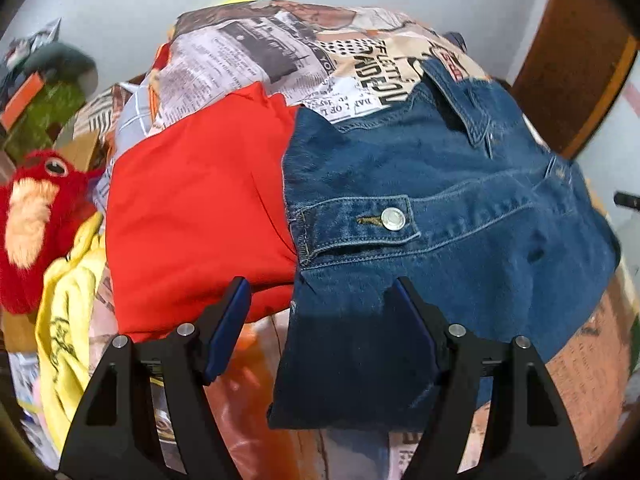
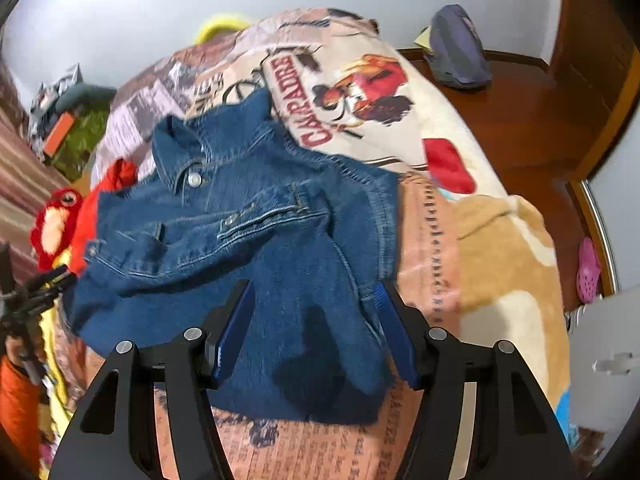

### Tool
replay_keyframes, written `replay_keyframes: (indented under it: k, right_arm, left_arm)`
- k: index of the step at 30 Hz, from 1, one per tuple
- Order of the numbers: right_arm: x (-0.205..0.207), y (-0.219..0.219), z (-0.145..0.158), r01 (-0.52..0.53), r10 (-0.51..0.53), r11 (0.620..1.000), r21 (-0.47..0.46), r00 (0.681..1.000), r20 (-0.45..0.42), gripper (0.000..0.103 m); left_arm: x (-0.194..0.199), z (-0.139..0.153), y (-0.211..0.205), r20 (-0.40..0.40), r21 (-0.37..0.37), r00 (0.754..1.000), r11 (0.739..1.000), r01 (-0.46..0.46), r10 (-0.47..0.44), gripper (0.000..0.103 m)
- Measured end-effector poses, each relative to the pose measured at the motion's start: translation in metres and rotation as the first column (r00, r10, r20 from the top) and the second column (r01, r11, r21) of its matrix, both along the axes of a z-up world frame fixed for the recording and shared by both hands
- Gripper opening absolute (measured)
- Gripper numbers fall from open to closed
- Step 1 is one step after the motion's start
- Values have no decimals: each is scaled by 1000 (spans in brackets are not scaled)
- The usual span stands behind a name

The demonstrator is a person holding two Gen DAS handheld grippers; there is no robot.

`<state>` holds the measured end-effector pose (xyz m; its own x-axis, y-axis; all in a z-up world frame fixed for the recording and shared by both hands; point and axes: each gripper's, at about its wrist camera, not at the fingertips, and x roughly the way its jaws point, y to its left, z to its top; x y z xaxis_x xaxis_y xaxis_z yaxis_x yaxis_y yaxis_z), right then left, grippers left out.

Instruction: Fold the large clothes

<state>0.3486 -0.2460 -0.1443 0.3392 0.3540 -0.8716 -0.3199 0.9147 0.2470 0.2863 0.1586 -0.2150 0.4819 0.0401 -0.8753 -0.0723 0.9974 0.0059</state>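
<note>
Denim jacket spread on the bed, both grippers poised over it.

Left view: the left gripper [image 1: 320,320] gapes over the jacket [image 1: 440,208] hem, beside a red garment [image 1: 200,208]. Right view: the right gripper [image 2: 316,328] straddles a sleeve, jaws apart, nothing pinched (likely lining up a fold); blanket [image 2: 480,240] beneath.

A home bedroom: printed bedspread [image 2: 360,92], red plush toy [image 1: 32,216], wooden floor [image 2: 512,120].
</note>
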Motion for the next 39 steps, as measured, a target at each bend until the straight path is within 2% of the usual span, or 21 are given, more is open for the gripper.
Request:
replay_keyframes:
  k: [2,6,9,12,15,16,18,19,20,22,23,26,29,31,33,36,39]
  right_arm:
    - [3,10,-7,-24,24,1000,-17,1000,7,58]
    - [16,26,-21,-48,50,997,-54,998,32,58]
    - [29,33,-33,-45,48,995,-87,998,28,58]
    - [42,40,-46,-64,66,991,-117,998,10,58]
    - [49,48,-57,-92,96,985,-144,995,21,58]
    - [50,50,-59,-92,98,985,-147,995,29,58]
    - [51,54,-64,-91,98,986,-137,994,42,57]
    - [51,55,-65,-91,97,988,-125,994,45,54]
    - [51,55,-66,-97,101,990,-99,994,37,46]
    - [48,52,-64,-70,74,994,-79,997,37,38]
    - [45,51,-62,-69,74,993,-91,996,48,25]
    - [37,42,-52,-61,64,996,-58,996,62,12]
    - [27,35,-30,-58,61,998,-27,992,110,10]
    - [20,32,-15,-69,70,998,-10,987,142,10]
    - [10,31,5,-85,83,996,5,978,193,9]
    - [0,29,33,-99,94,995,3,958,270,9]
    - [-5,24,58,-98,91,995,5,936,339,9]
  left_arm:
    - [4,-7,1,-12,17,1000,1000,-7,7,69]
    - [19,-23,10,-45,-44,998,998,-36,34,60]
    - [31,-32,15,-58,-101,997,994,-47,42,60]
    - [38,-42,26,-80,-205,995,976,-79,63,60]
    - [37,-46,34,-71,-268,994,958,-97,81,59]
    - [37,-46,34,-66,-280,994,955,-98,83,57]
    - [35,-45,32,-52,-311,996,946,-88,75,43]
    - [35,-43,29,-49,-297,996,951,-90,79,43]
    - [35,-40,25,-43,-271,996,959,-86,77,41]
    - [33,-35,16,-24,-200,997,977,-74,71,35]
    - [31,-32,13,-15,-167,997,983,-71,70,30]
    - [22,-18,4,20,-90,998,994,-65,67,19]
    - [8,8,-13,101,39,995,999,-33,28,17]
    - [-2,23,-25,150,119,989,993,-14,-4,17]
    - [-8,37,-33,188,160,982,987,-4,-27,16]
    - [-4,60,-41,237,167,971,986,-12,-28,15]
    - [9,83,-39,280,116,960,993,-16,-18,15]
